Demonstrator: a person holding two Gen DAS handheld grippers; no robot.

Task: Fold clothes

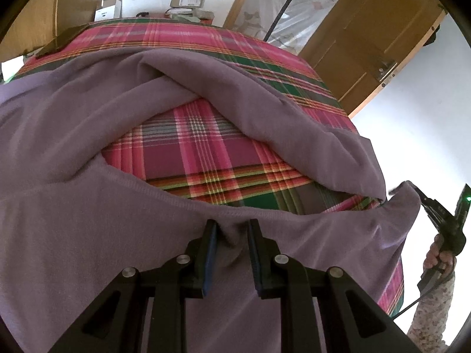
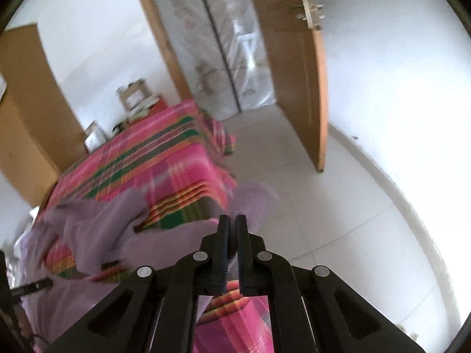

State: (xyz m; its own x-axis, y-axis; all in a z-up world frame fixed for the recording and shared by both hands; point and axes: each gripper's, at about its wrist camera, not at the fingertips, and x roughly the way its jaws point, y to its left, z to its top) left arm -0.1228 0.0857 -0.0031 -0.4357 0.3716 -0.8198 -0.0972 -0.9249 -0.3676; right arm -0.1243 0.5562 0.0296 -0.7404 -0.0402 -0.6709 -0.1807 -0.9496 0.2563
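The left hand-held gripper (image 1: 232, 226) is clamped on a bunched pinch of the lilac garment (image 1: 73, 135), right at its stitched hem. The right hand-held gripper (image 2: 232, 223) has its jaws drawn together on another part of the same hem; from the left wrist it shows at the garment's far right corner, held by a hand (image 1: 438, 257) in a speckled sleeve (image 1: 432, 311), with the cloth pulled to a peak there.

Between the two grips the hem hangs in a slack curve above the plaid cover (image 1: 200, 147). Beyond that hem the rest of the garment lies on the cover in thick, rumpled rolls, with a window of plaid showing through the middle.

Judged from this, folding has barely begun: an edge is picked up at two points, no clean crease or flat layer is visible, and spreading and every fold look still to do.

The garment is soft, matte, fleece-like knit that drapes heavily. The cover is thin woven cloth in pink, green and orange checks, lying smooth.
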